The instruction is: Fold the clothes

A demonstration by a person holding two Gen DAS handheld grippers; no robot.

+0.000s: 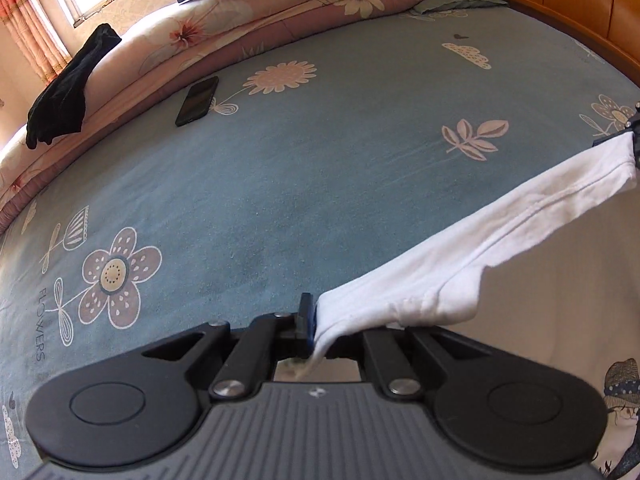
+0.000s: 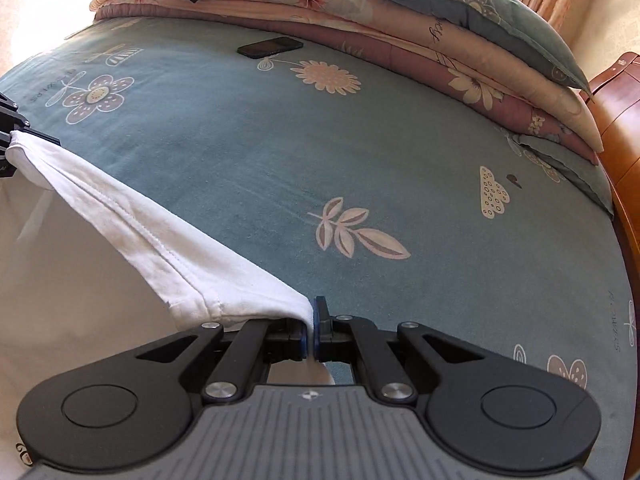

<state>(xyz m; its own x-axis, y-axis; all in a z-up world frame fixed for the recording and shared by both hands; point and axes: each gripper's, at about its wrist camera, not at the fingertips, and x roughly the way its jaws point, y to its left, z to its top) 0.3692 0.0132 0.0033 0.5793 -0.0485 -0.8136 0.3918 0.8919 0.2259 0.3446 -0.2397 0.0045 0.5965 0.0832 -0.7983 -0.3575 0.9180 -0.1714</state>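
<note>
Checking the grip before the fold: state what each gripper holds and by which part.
Both are shut on the white garment, stretched between them above the bed sheet: the left gripper pinches one end of its hemmed edge, the right gripper the other end.

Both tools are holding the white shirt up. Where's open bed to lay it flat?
The blue sheet is bare from the tools to the phone. Crowded along the far side: phone, folded quilts, black garment.

White shirt with a cartoon print. Blue-grey bedsheet dotted with pinkish-cream flowers, leaves and clouds. Pink floral quilts along the far edge, black garment on top. Black phone.
</note>
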